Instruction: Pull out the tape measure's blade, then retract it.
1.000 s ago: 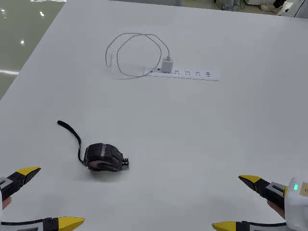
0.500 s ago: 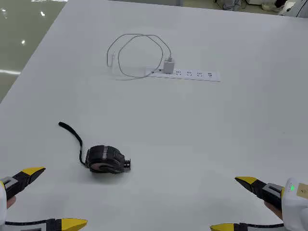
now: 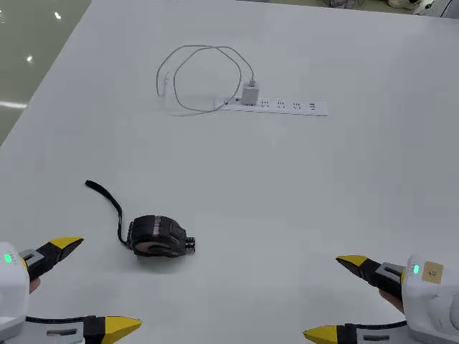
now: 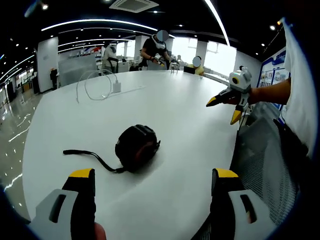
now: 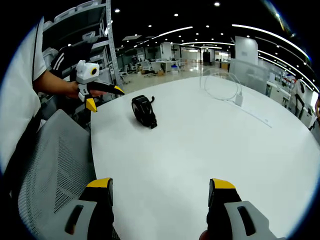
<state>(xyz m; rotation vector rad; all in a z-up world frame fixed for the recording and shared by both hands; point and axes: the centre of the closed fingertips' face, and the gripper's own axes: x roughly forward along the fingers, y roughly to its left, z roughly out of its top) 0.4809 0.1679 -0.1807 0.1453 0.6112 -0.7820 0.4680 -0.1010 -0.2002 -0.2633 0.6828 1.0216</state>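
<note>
Two sets of jaws stood wide apart, empty: the left gripper (image 3: 102, 284) and right gripper (image 3: 328, 296) hovered over the near tabletop (image 3: 287, 186), with the tape measure (image 3: 158, 236) lying untouched just ahead of the left one.

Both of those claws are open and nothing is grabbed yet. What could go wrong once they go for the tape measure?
The tape measure lies loose on the smooth white table, so it may slide if the left gripper nudges it rather than clamping it. Its blade tip looks small, so the open right gripper might slip off. The strap could snag.
</note>
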